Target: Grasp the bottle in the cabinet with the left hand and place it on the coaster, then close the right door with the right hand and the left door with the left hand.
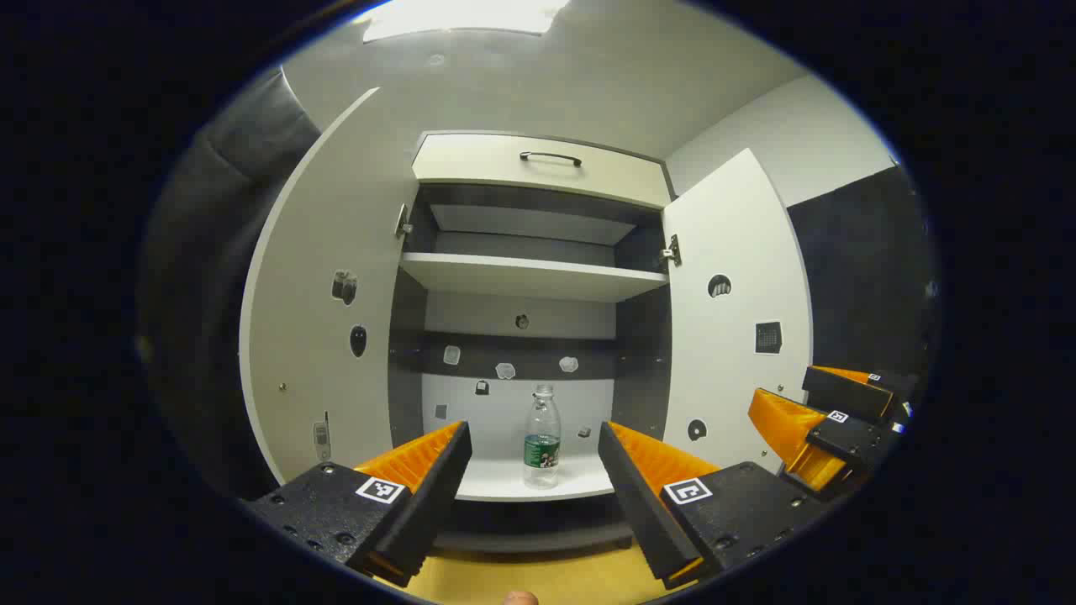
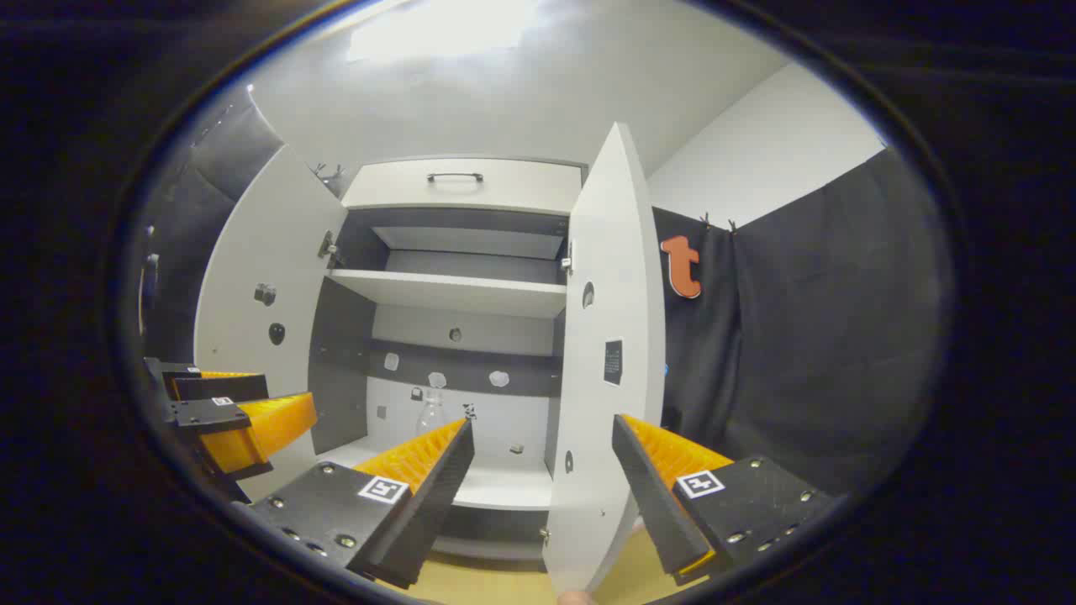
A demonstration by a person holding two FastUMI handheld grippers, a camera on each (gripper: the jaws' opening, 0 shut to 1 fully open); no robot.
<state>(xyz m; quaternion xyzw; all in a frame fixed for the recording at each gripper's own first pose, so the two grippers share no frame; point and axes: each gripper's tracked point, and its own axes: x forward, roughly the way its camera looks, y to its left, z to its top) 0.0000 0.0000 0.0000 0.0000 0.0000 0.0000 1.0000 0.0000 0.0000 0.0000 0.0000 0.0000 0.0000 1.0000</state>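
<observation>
A clear plastic bottle (image 1: 542, 437) with a green label stands upright on the bottom shelf (image 1: 504, 483) of the open cabinet. My left gripper (image 1: 533, 441) is open in front of the cabinet, the bottle framed between its fingers but farther back. Both white doors stand open: the left door (image 1: 324, 319) and the right door (image 1: 731, 328). In the right gripper view, my right gripper (image 2: 542, 437) is open, and the right door's edge (image 2: 601, 361) stands between its fingers, apart from them. The bottle's top (image 2: 430, 412) peeks above one finger. The right gripper (image 1: 828, 420) appears beside the right door, and the left gripper (image 2: 231, 412) by the left door.
The cabinet has an upper shelf (image 1: 530, 277) and a closed drawer with a dark handle (image 1: 551, 157) on top. Small stickers dot the back wall and door insides. A yellow surface (image 1: 521, 580) lies below the cabinet. Black cloth (image 2: 807, 353) hangs to the right.
</observation>
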